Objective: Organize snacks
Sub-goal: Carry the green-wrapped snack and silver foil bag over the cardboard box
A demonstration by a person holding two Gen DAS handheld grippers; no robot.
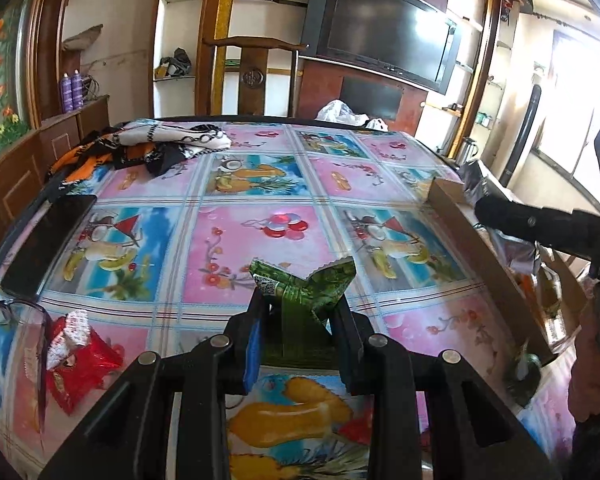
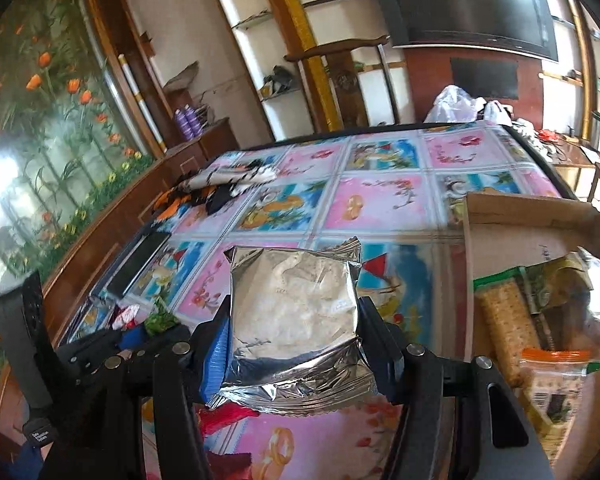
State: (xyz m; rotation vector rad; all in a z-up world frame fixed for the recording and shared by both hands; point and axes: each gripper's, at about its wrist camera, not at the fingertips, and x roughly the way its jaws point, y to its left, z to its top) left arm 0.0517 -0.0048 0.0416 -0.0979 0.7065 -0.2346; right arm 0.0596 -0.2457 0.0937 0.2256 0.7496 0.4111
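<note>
Your left gripper (image 1: pixel 300 312) pinches a green packet (image 1: pixel 306 292) above the tablecloth (image 1: pixel 220 240). Your right gripper (image 2: pixel 296 328) clamps a silver pouch (image 2: pixel 296 304), just left of the box (image 2: pixel 512 220) of snacks.

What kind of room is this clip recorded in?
Most likely a living or dining room in a home. A flat-screen television hangs on a wood-panelled wall, a wooden chair stands behind a table with a colourful patterned tablecloth, and wall shelves hold odds and ends.
</note>
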